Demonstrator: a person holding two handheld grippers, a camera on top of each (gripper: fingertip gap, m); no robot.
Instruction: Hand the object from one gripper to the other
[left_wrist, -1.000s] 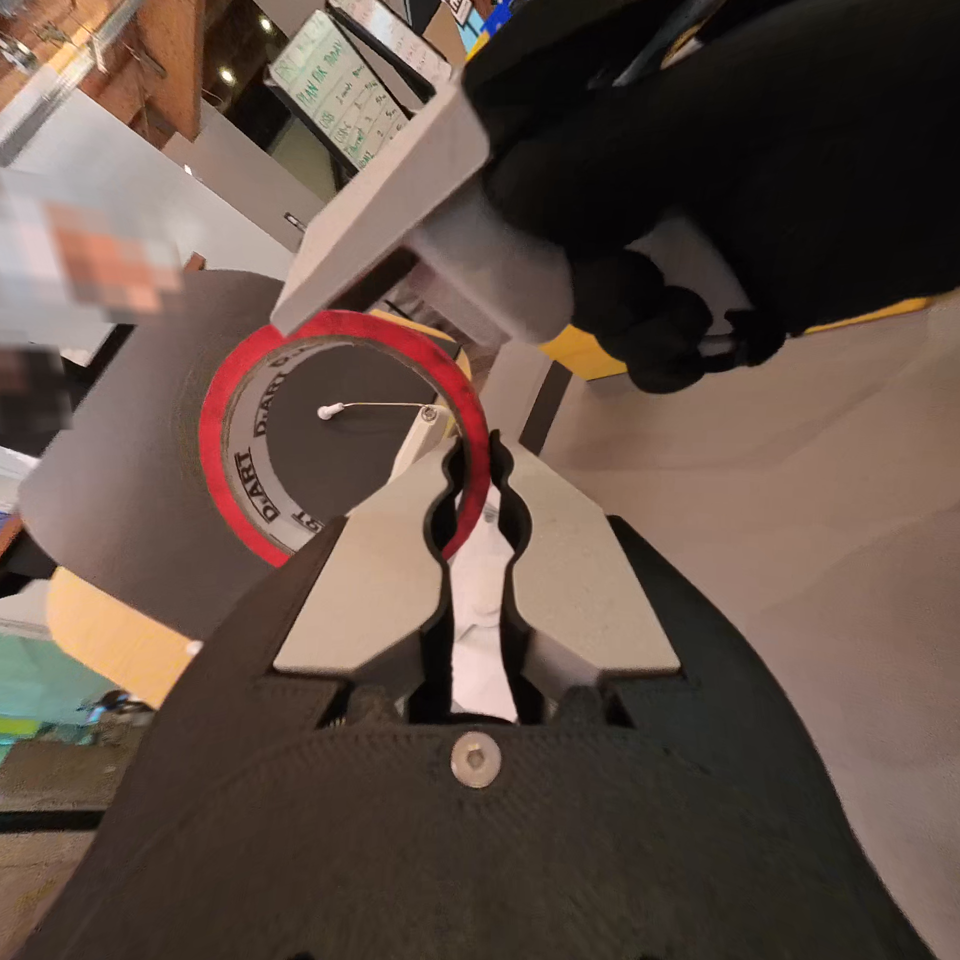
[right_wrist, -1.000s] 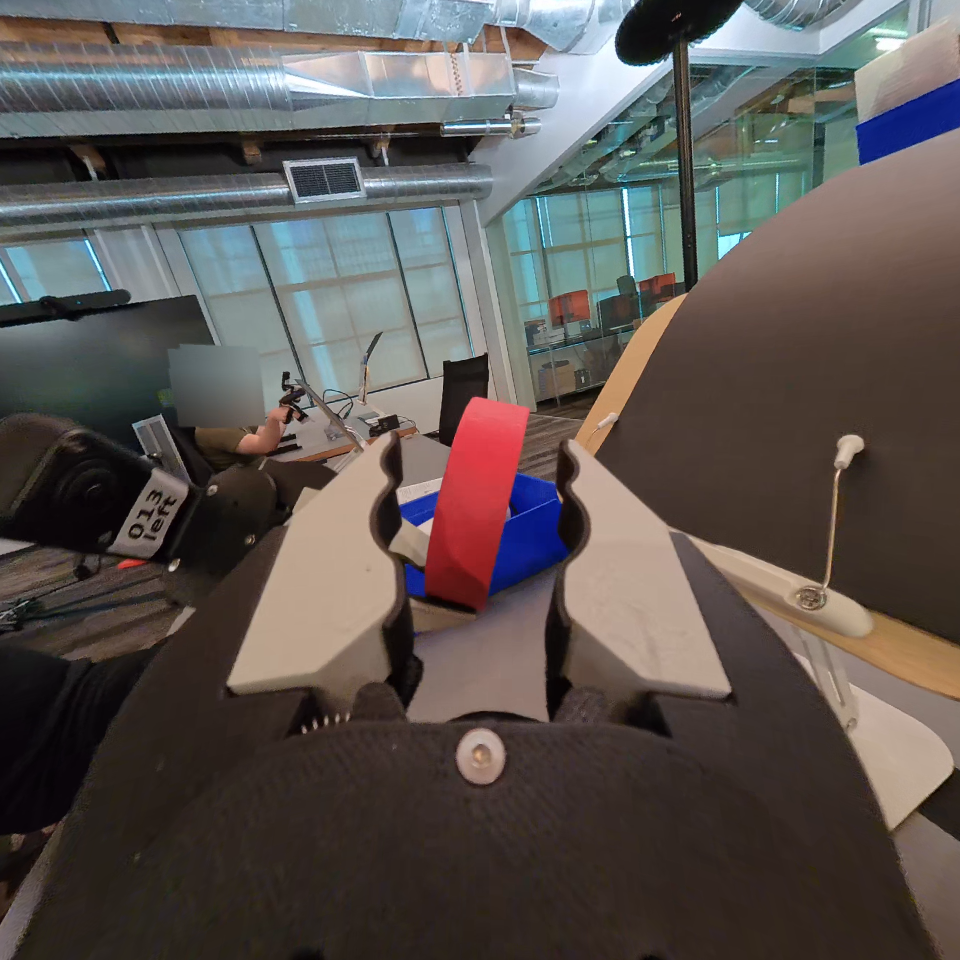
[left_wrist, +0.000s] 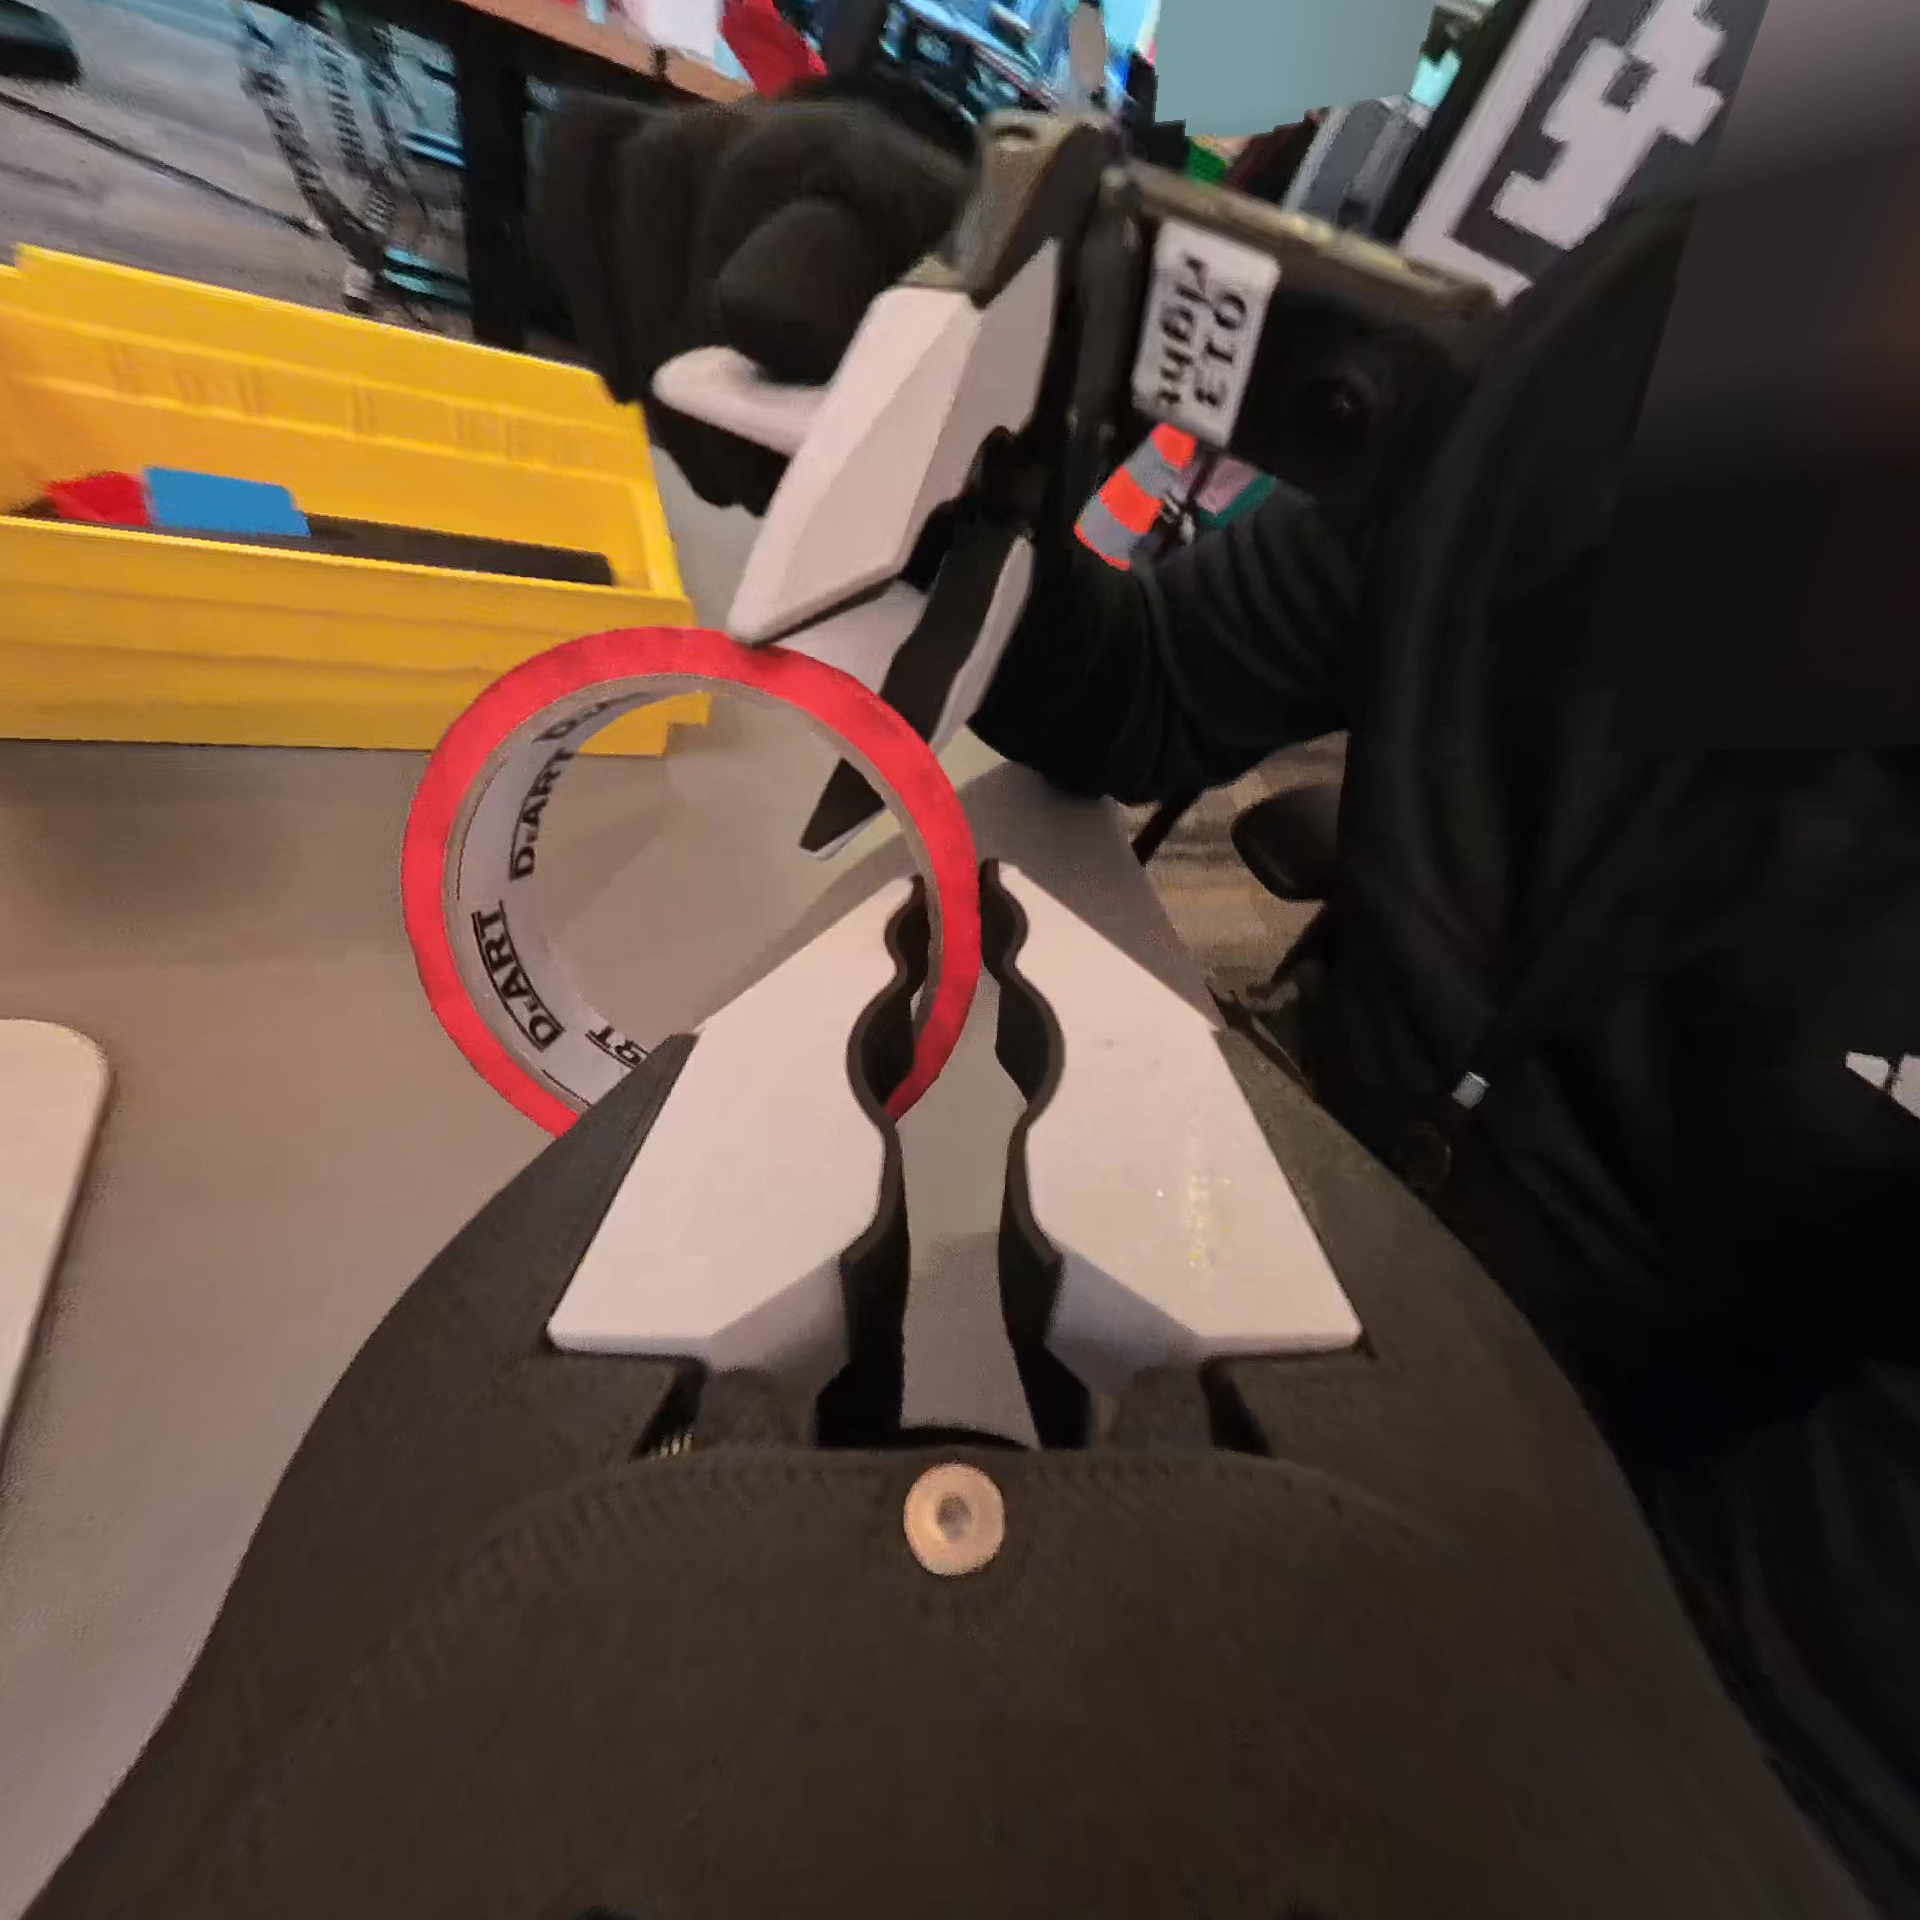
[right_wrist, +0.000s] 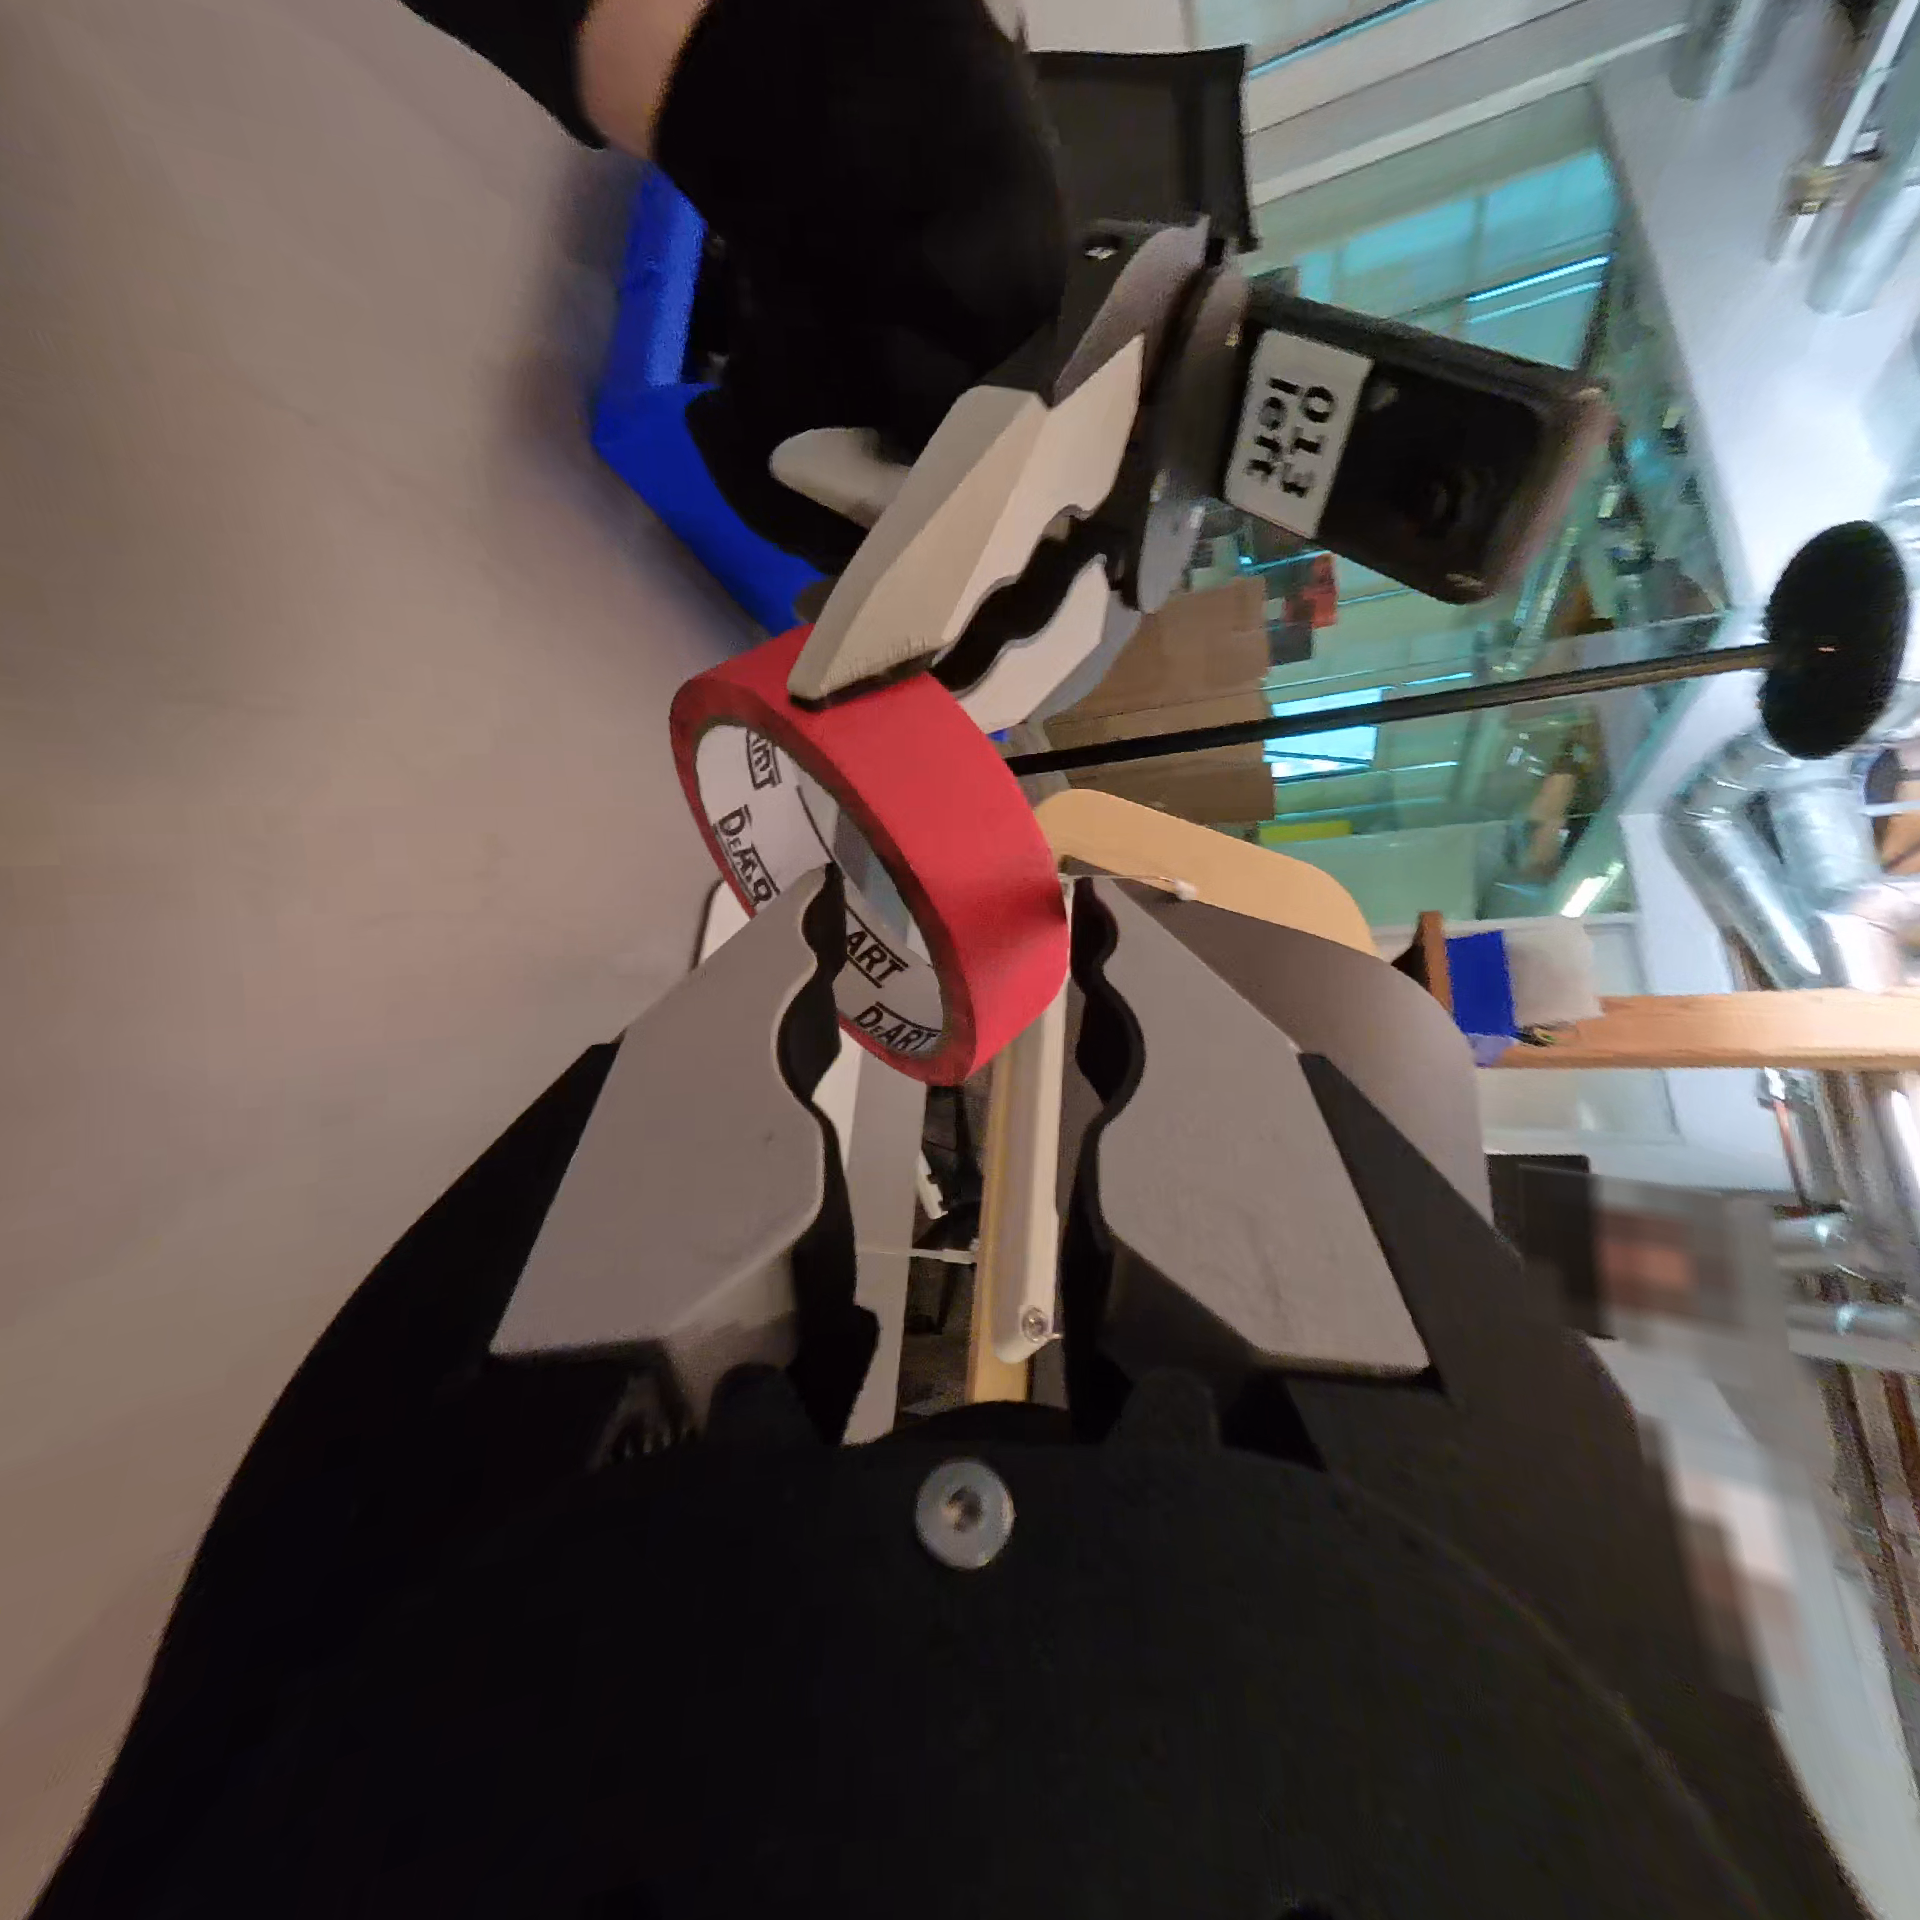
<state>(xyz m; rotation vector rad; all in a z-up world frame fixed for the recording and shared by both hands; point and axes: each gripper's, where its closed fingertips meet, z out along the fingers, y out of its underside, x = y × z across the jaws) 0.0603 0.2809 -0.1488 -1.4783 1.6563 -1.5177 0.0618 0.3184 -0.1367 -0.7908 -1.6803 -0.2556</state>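
Grippers, two, hand-held, catalogued from your own grip outward

Item 1: left gripper (left_wrist: 958, 894). Clenched on the wall of the red tape roll (left_wrist: 540, 862), one finger inside the ring and one outside. The roll is held in the air above the grey table (left_wrist: 208, 935), its open face turned roughly toward the left camera.

Item 2: right gripper (right_wrist: 951, 914). Fingers spread apart, straddling the roll's wall on the side away from the left gripper's hold; one finger (right_wrist: 727, 1049) reaches into the hole, the other lies outside the red band. Neither pad appears to press yet, though the exact gap is hard to judge.

Item 3: roll, bearing. From your right gripper it lies straight ahead, already between the fingers. Its hole axis runs across the right fingers at a slant, so the red outer band faces the outer finger. In the right wrist view the left gripper (right_wrist: 894, 665) bites the rim farthest from you.

Item 4: surroundings. Yellow bin (left_wrist: 312, 623) behind the roll, blue bin (right_wrist: 665, 416) at the table's far side.

Judgement: handover is midway. Your coming move turns on closing the right fingers squarely across the wall before the left lets go; the slanted band could slip
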